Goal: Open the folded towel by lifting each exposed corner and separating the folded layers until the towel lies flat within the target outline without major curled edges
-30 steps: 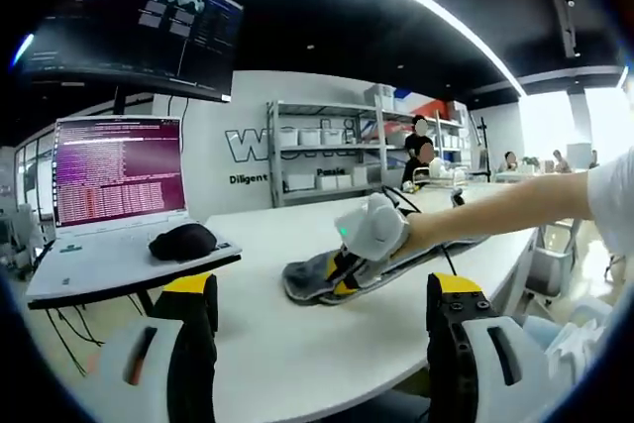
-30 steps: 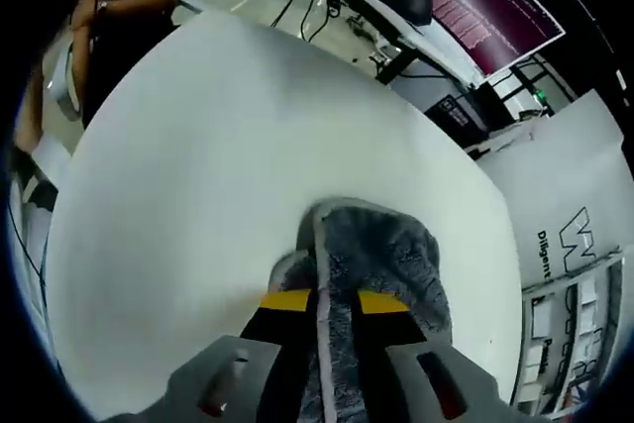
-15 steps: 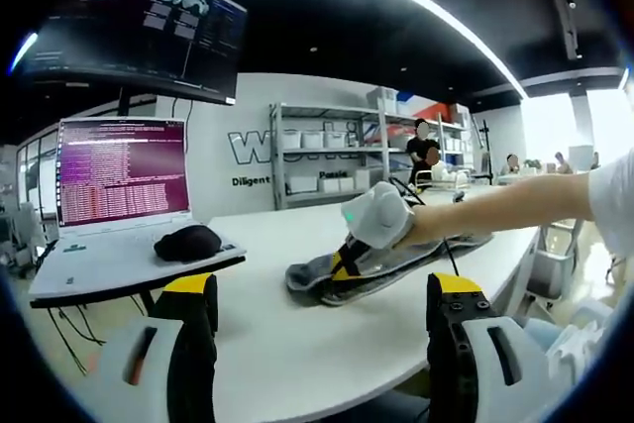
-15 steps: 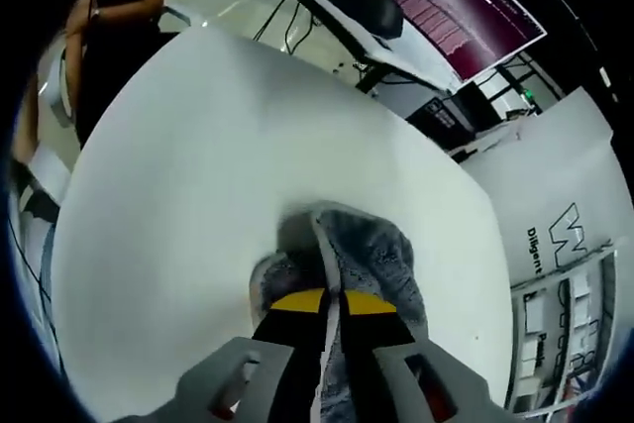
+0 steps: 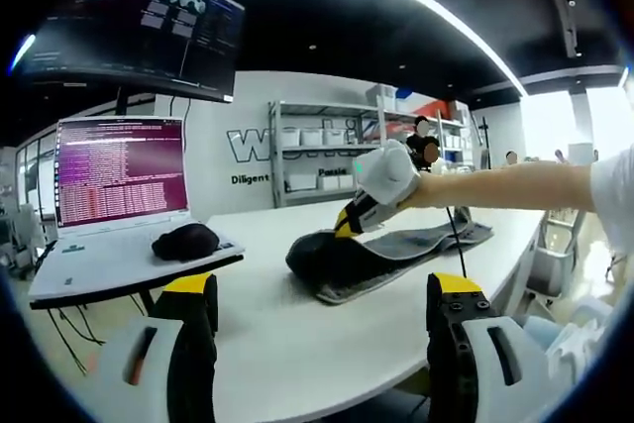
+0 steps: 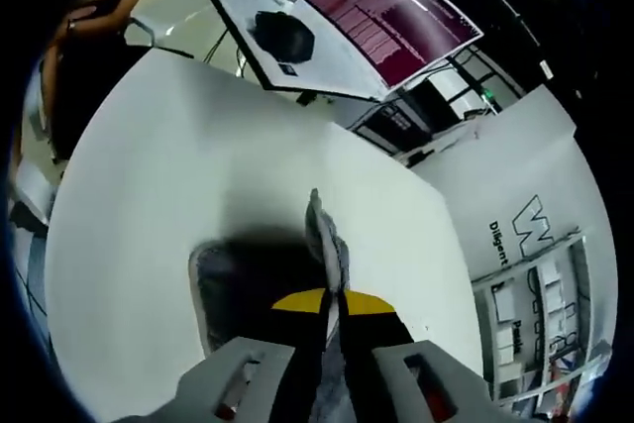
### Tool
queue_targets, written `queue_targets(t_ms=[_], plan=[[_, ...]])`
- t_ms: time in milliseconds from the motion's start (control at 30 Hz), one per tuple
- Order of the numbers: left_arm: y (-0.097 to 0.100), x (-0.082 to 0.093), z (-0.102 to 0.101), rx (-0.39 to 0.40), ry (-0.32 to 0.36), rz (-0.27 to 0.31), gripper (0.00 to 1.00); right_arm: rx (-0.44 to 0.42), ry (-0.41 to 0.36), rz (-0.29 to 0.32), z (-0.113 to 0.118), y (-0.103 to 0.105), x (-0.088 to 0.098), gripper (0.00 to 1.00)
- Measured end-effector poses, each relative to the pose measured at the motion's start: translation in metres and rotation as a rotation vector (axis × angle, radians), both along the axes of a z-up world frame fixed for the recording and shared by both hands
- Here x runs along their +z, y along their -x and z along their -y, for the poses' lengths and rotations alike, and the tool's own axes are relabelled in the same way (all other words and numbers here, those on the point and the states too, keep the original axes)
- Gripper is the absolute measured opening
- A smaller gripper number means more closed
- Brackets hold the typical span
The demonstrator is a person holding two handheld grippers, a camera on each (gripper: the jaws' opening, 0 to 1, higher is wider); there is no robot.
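One grey towel [image 5: 381,250], centre frame on one white table [image 5: 297,344], long axis running from lower left to upper right. One right gripper [image 5: 349,222], jaws clamped on the towel's raised upper layer [image 6: 325,235], lifted clear of the tabletop. One left gripper [image 5: 322,329], jaws wide, holding nothing. One laptop [image 5: 119,180], left; one black mouse [image 5: 185,240] beside it.
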State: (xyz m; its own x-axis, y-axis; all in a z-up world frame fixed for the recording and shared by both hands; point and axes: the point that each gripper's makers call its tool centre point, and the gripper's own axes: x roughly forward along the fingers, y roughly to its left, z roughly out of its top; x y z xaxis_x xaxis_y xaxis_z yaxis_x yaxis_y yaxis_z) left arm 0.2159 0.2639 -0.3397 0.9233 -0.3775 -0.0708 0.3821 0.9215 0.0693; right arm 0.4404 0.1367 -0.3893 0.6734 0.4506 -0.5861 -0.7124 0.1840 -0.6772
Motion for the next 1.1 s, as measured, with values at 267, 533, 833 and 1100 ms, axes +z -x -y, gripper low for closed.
queue_targets(t_ms=[267, 533, 833, 1100], plan=[[0.002, -0.003, 0.004, -0.004, -0.001, 0.000, 0.86, -0.026, 0.003, 0.059, 0.009, -0.013, 0.024, 0.01], [0.004, -0.005, 0.004, 0.006, 0.009, 0.001, 0.86, -0.035, 0.022, 0.110, 0.007, -0.022, 0.042, 0.01], [0.004, -0.005, 0.003, 0.004, 0.012, 0.001, 0.86, -0.041, 0.049, 0.151, 0.005, -0.034, 0.051, 0.00], [0.003, -0.005, 0.000, 0.009, 0.017, -0.001, 0.86, -0.059, 0.063, 0.167, 0.009, -0.049, 0.053, 0.00]])
